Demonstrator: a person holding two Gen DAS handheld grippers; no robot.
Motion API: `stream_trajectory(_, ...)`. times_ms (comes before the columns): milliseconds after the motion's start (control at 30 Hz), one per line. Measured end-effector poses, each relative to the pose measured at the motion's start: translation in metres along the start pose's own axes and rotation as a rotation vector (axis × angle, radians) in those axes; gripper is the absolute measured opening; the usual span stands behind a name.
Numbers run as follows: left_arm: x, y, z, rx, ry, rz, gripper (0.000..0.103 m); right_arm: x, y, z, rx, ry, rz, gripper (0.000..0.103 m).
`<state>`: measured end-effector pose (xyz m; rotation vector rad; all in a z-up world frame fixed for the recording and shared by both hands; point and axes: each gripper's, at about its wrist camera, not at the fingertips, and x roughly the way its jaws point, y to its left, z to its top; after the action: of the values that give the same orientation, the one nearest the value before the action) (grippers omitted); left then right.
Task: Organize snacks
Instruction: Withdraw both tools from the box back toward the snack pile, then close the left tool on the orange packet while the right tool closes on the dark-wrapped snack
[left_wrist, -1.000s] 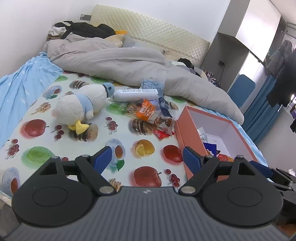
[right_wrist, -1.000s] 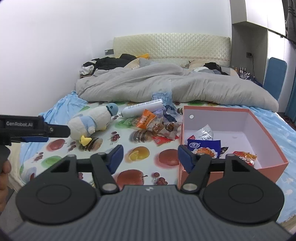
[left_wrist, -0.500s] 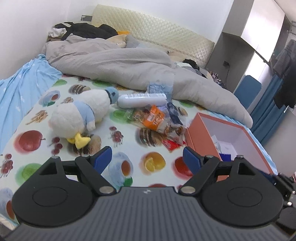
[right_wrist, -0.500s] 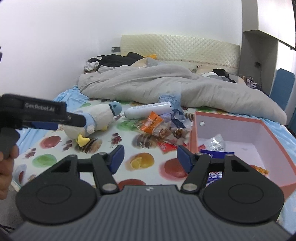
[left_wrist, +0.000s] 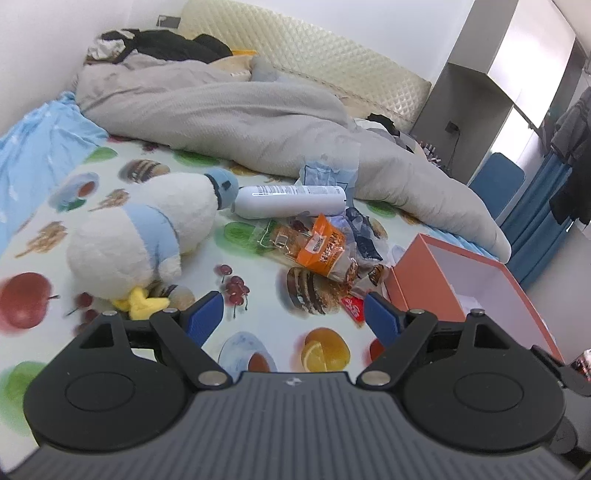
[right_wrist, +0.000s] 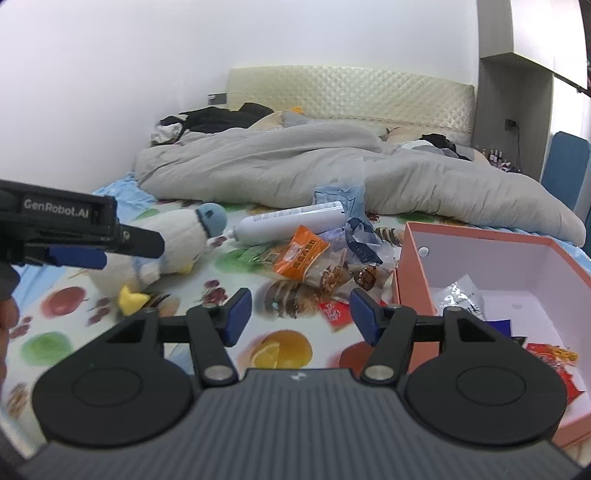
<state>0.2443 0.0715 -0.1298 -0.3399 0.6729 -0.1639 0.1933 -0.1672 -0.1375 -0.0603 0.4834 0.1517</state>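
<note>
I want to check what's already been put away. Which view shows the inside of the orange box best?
The right wrist view: the orange box is seen open from above, with a silver packet and a red packet inside. The left wrist view shows mainly the orange box's outer wall and bare white interior, contents mostly hidden.

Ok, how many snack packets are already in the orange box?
3 visible: a silver packet near the back, a dark blue one in the middle, a red-orange one nearest. The right gripper may hide more.

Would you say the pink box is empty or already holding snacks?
Partly filled: the pink box has no lid and holds several snack packets.
</note>
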Motion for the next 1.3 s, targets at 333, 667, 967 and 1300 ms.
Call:
stream_trajectory(333,0.093,0.025,0.014,0.002,0.039,-0.096,0.086,0.086,-0.008,-0.003,0.052,0.001,-0.100,0.058)
stream_trajectory(667,0.183,0.041,0.026,-0.124,0.056,-0.218,0.085,0.164,-0.020,-0.013,0.149,0.043,-0.206,0.055)
stream_trajectory(967,0.250,0.036,0.041,-0.166,0.088,-0.319,0.085,0.203,-0.039,-0.015,0.200,0.052,-0.278,0.048)
stream_trajectory(1300,0.284,0.005,0.051,-0.029,0.074,-0.315,0.084,0.229,-0.042,-0.012,0.144,0.064,-0.344,0.044)
